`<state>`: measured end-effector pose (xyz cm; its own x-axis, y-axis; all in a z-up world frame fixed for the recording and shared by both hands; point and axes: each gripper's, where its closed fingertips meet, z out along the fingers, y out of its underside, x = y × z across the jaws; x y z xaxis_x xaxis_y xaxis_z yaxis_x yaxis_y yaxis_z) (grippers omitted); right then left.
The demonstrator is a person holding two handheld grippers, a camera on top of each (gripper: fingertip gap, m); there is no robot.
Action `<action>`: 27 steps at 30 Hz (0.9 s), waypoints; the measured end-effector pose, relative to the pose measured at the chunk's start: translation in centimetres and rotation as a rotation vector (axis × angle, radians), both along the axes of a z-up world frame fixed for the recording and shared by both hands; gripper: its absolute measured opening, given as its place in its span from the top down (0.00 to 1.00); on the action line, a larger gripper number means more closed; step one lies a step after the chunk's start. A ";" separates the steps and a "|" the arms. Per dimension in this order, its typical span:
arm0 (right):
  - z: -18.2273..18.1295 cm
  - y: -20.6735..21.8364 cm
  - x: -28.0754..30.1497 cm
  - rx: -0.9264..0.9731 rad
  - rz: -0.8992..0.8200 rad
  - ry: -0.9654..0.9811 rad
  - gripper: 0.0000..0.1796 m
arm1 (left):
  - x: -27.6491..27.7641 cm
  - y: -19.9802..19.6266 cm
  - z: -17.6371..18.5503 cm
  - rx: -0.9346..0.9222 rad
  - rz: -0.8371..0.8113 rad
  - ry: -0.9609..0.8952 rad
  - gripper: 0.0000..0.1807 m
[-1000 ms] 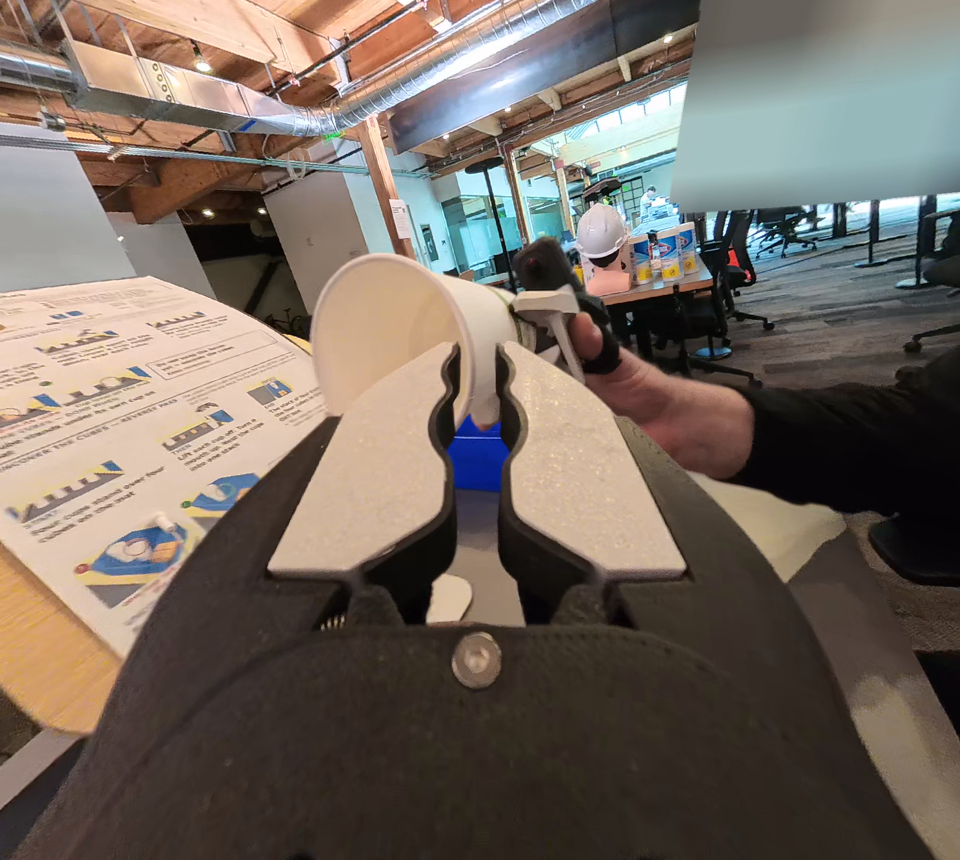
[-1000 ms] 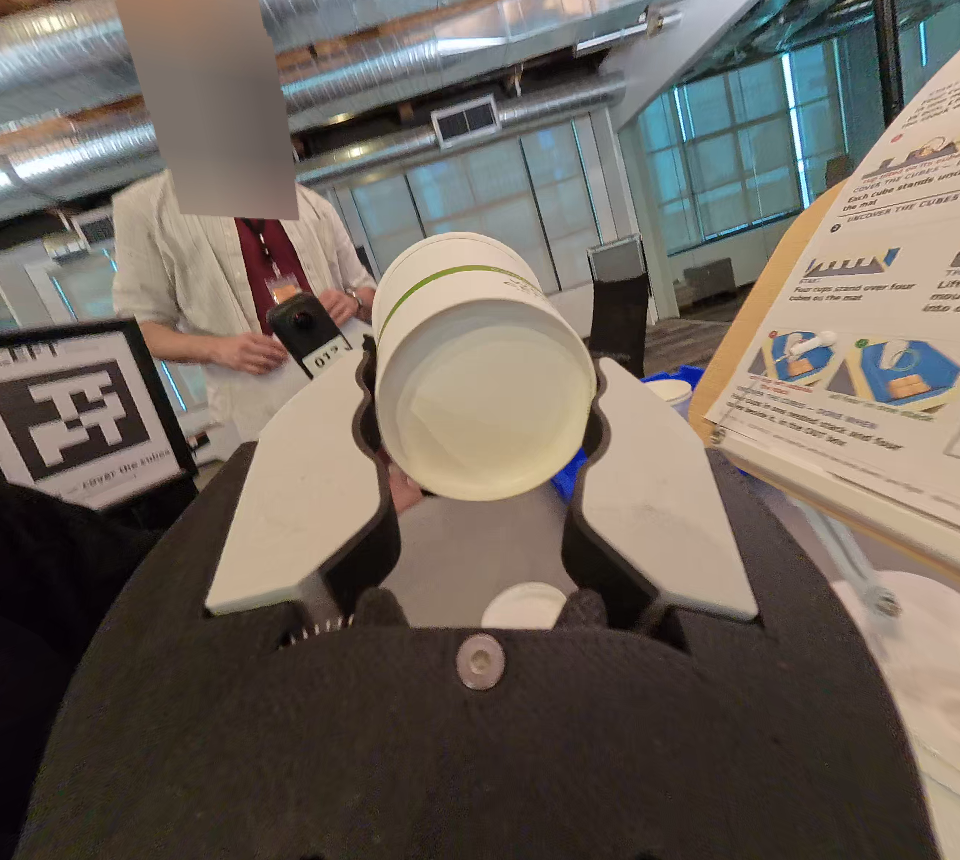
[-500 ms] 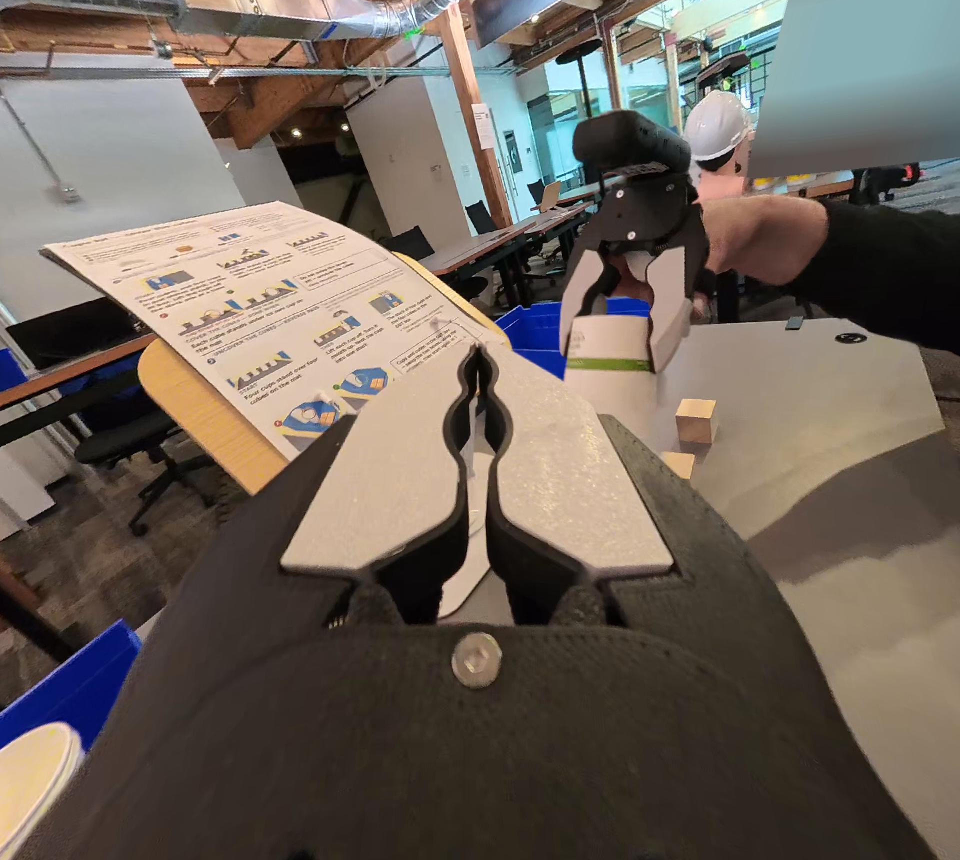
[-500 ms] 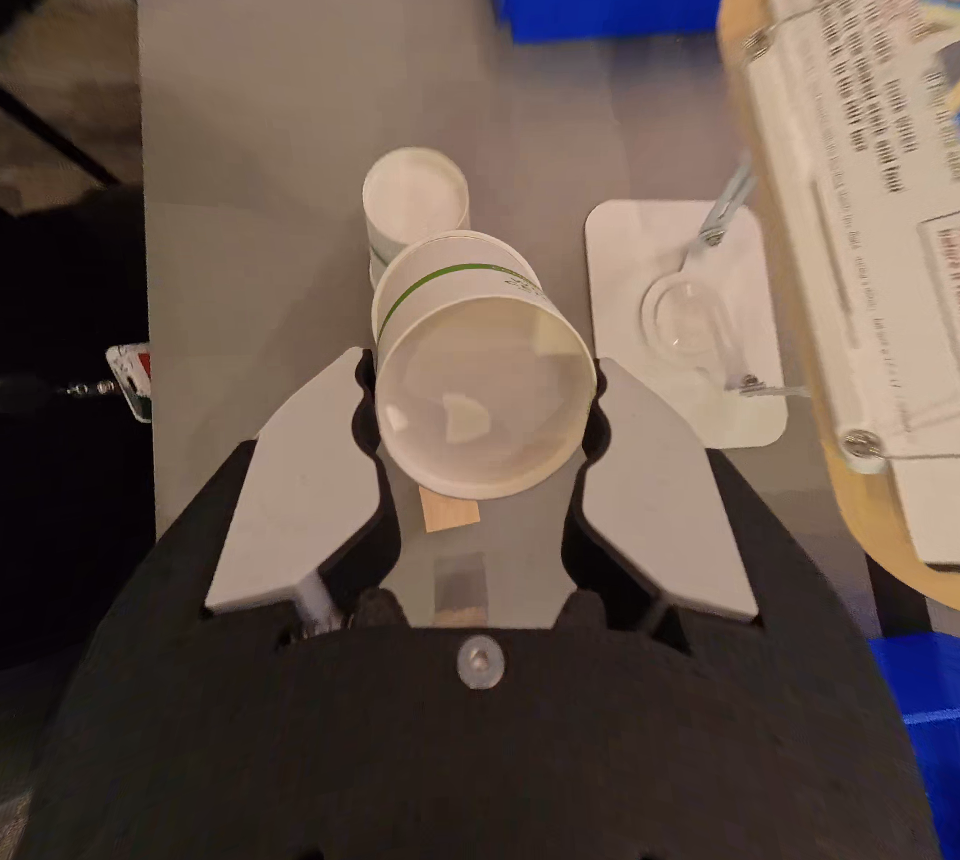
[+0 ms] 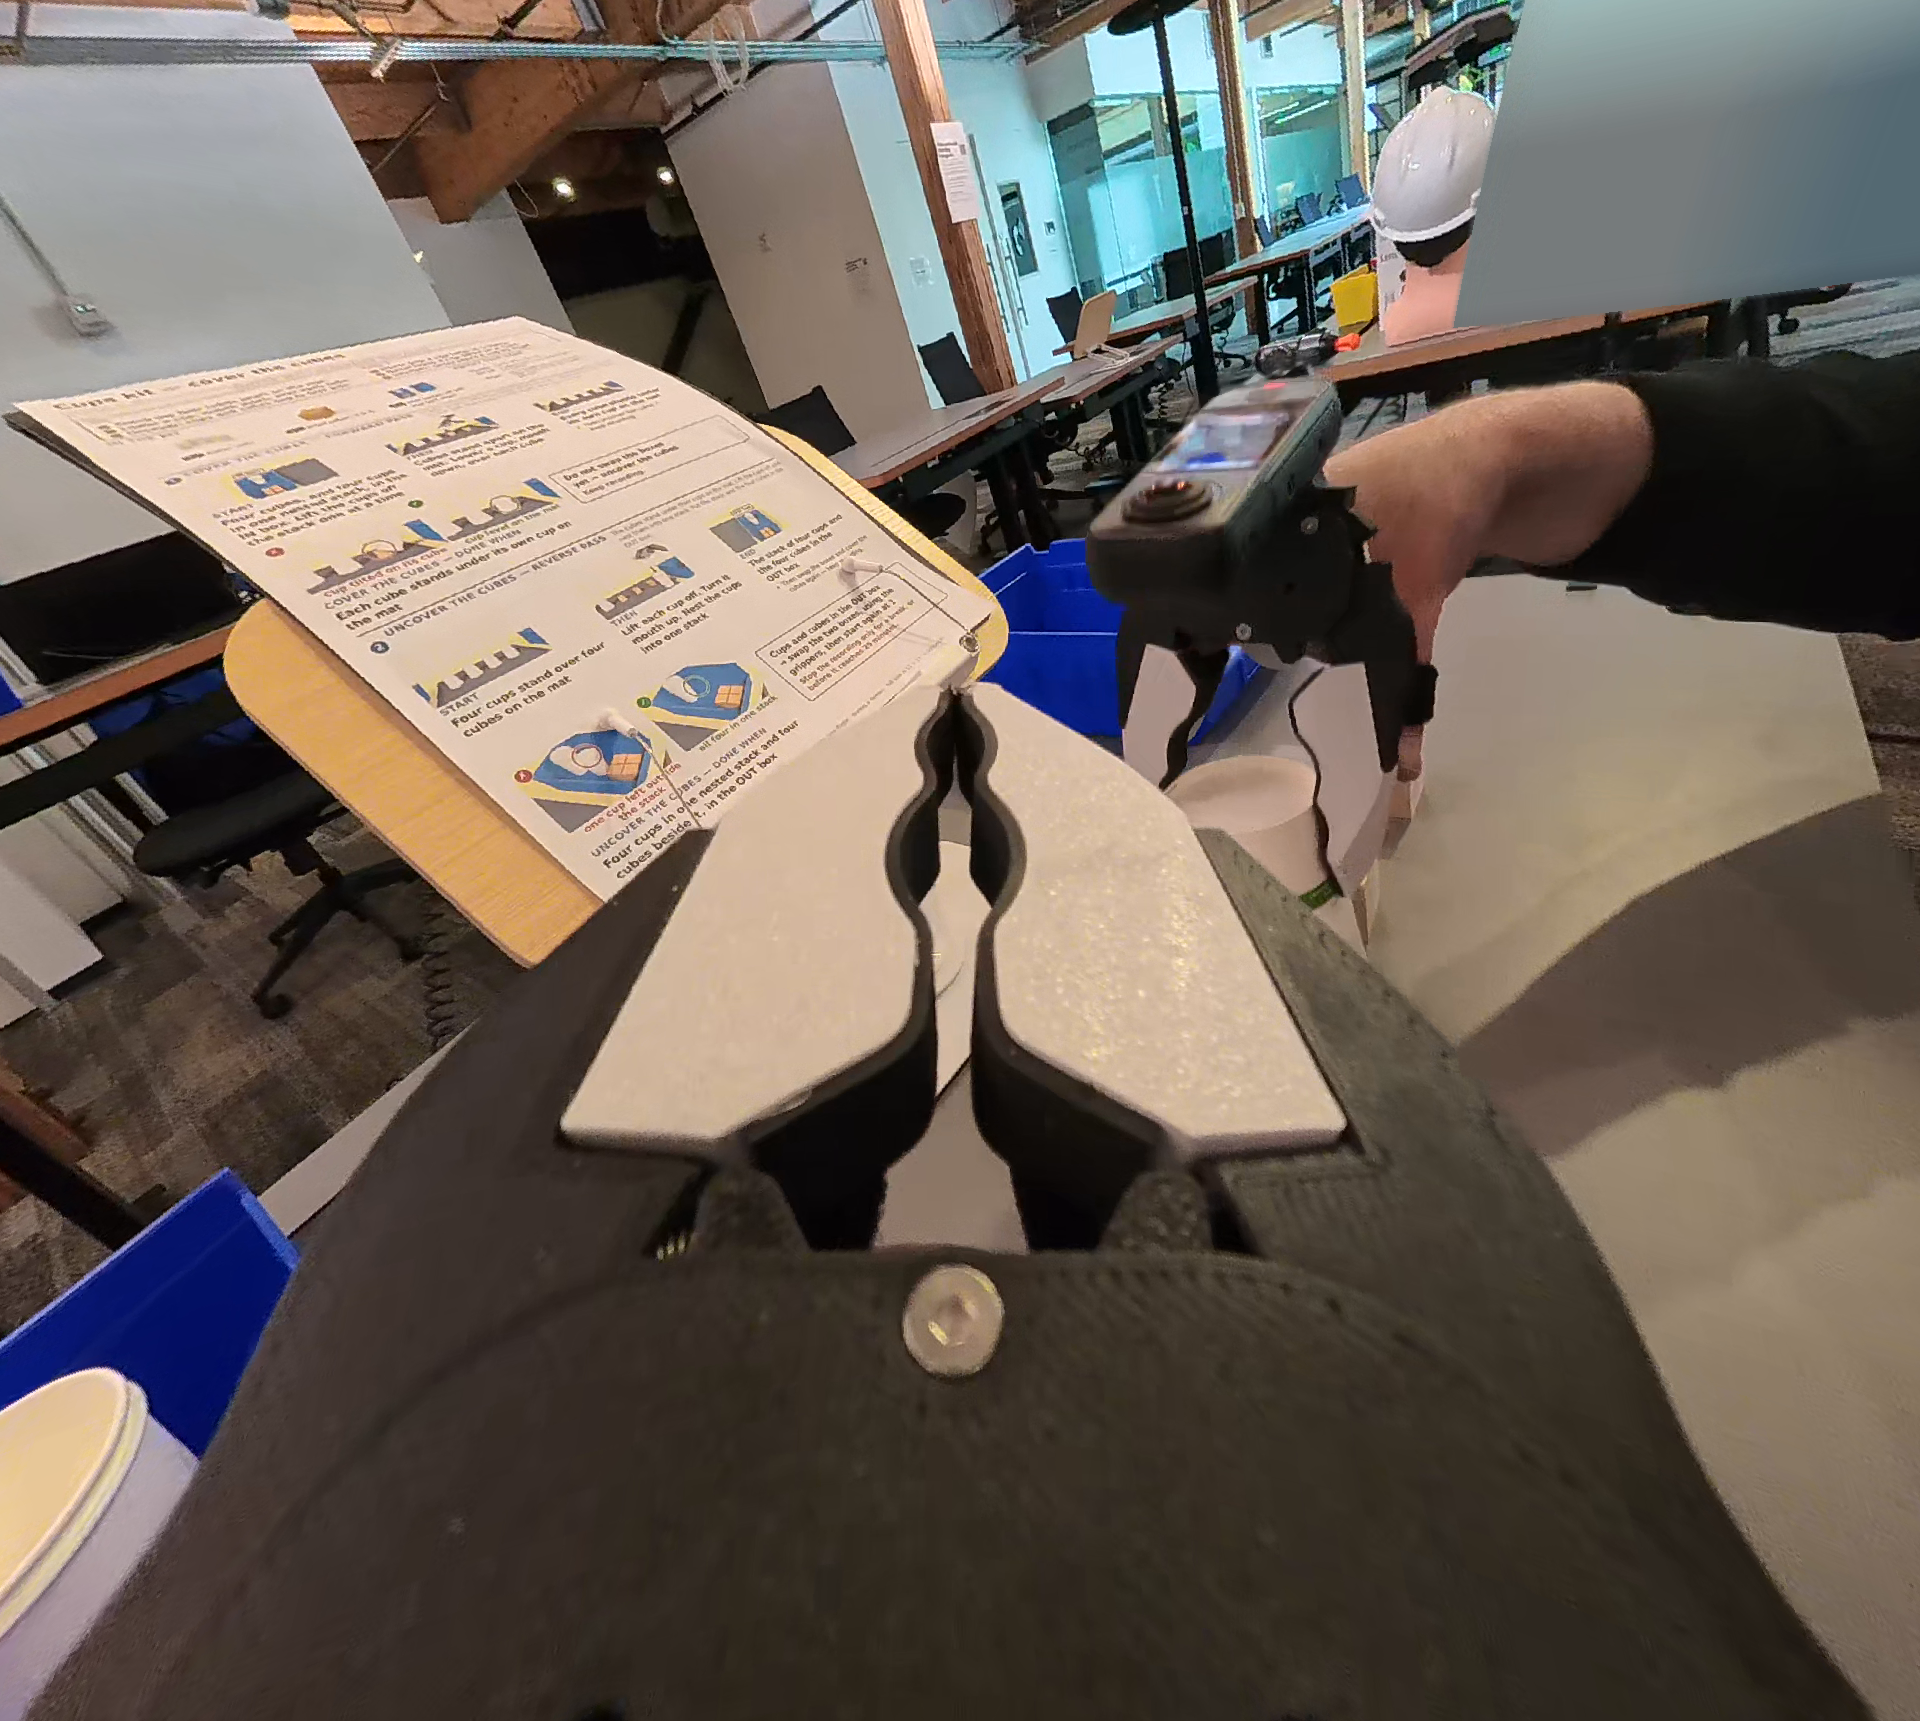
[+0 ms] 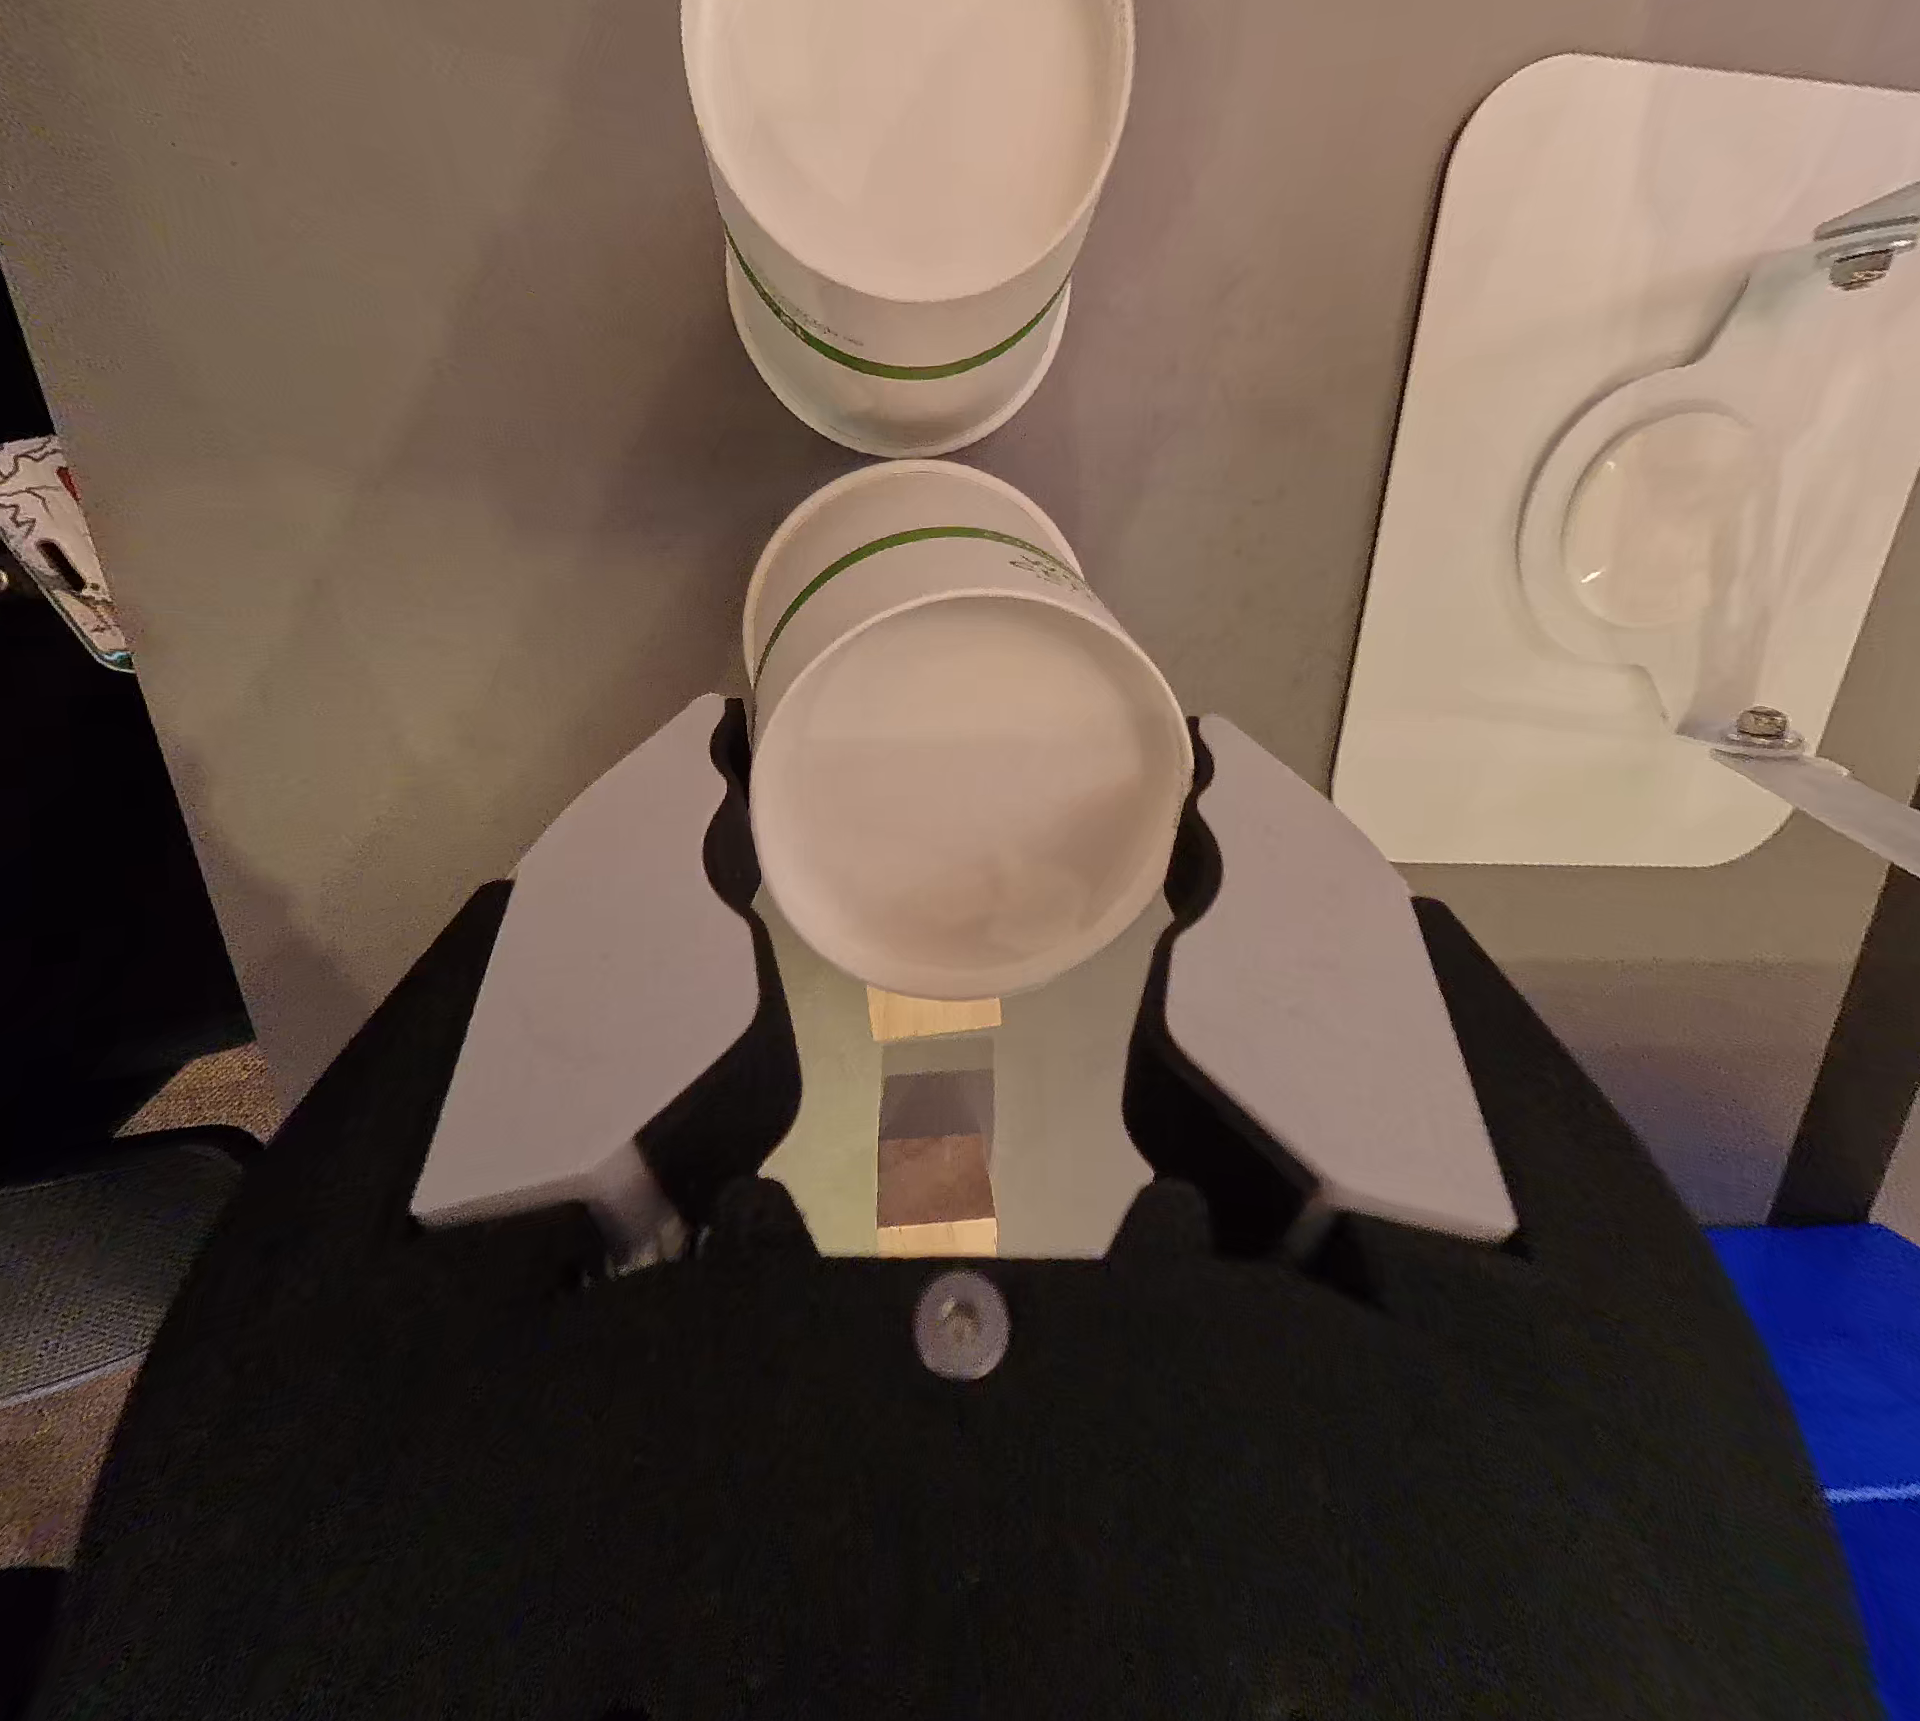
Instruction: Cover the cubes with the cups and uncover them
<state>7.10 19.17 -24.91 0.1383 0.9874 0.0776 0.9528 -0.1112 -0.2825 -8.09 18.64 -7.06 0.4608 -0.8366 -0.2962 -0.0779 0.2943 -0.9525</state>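
The right tongs (image 6: 971, 798) grip a white paper cup with a green band (image 6: 961, 778), held upside down with its base toward the camera, directly above the grey counter (image 6: 364, 321). Just below the cup's base a pale wooden cube (image 6: 933, 1015) peeks out, and a second wooden cube (image 6: 933, 1188) lies closer to the camera between the two fingers. Beyond the held cup another banded paper cup (image 6: 904, 144) stands mouth down on the counter, close to the first but apart from it. To the right sits a white base plate (image 6: 1507, 528) with a clear dome and metal brackets (the foot of a stand, it seems). The left tongs (image 5: 954, 715) are closed with nothing between them, raised over the counter's near edge. In the left wrist view a person's hand (image 5: 1475, 497) holds the right tongs down over the cups. An instruction sheet (image 5: 499, 570) rests on a tilted wooden board (image 5: 343, 736), a blue bin (image 5: 1039, 601) stands behind it, and another white cup (image 5: 62, 1505) shows at the lower left corner.
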 end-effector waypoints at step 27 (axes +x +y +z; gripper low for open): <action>-2.7 0.3 -0.3 0.087 0.019 -0.075 0.37 | 0.0 0.1 -0.3 0.007 0.005 0.025 1.00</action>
<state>6.82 19.52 -27.57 0.1101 0.9788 0.1729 0.9733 -0.0709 -0.2184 -8.06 18.74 -7.36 0.4577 -0.8321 -0.3132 -0.1029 0.3003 -0.9483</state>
